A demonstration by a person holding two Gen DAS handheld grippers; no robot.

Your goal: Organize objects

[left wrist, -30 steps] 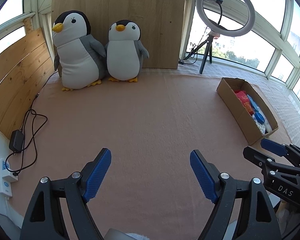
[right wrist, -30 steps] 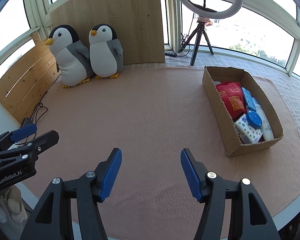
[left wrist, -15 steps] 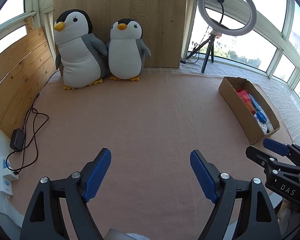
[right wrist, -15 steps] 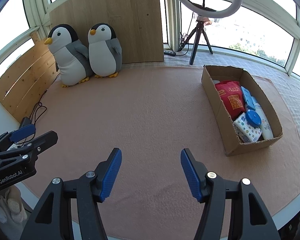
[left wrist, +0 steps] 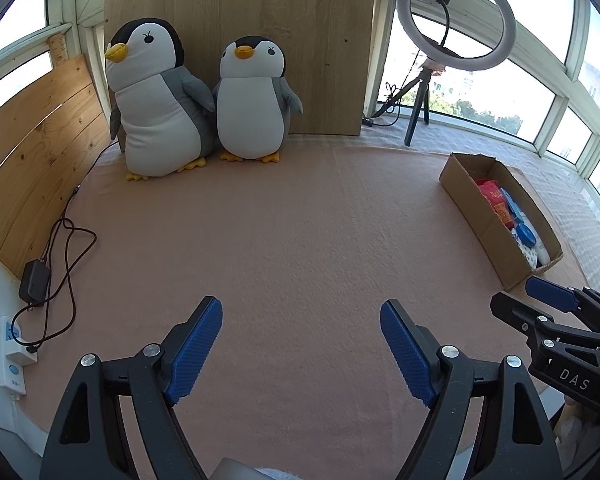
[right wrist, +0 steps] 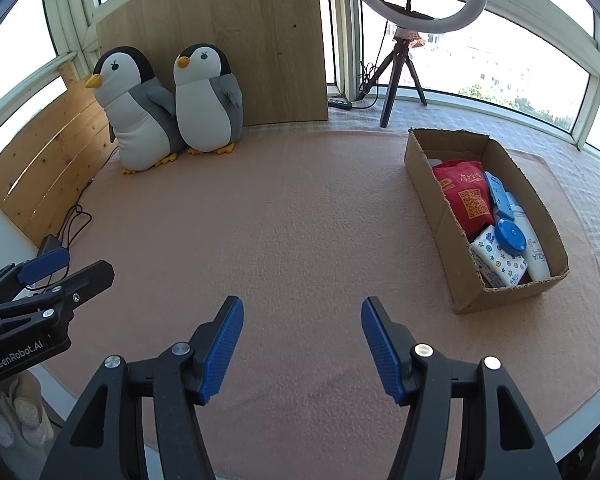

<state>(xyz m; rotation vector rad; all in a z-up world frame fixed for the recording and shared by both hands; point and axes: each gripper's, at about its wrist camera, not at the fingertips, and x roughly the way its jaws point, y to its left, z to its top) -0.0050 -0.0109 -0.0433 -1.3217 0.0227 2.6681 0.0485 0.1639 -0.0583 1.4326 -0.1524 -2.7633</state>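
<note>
Left gripper (left wrist: 301,310): jaws spread wide, nothing between them; it angles downward with both black arms rising from the bottom edge of its own view.
Left fingers (left wrist: 194,350): blue ribbed pads face each other across a broad gap, touching nothing.
Right gripper (right wrist: 302,308): jaws parted, nothing between them; it angles downward too.
Right fingers (right wrist: 382,350): blue ribbed pads face inward, touching nothing.
Spacing: the two grippers sit side by side, apart, each showing at the edge of the other's view.
</note>
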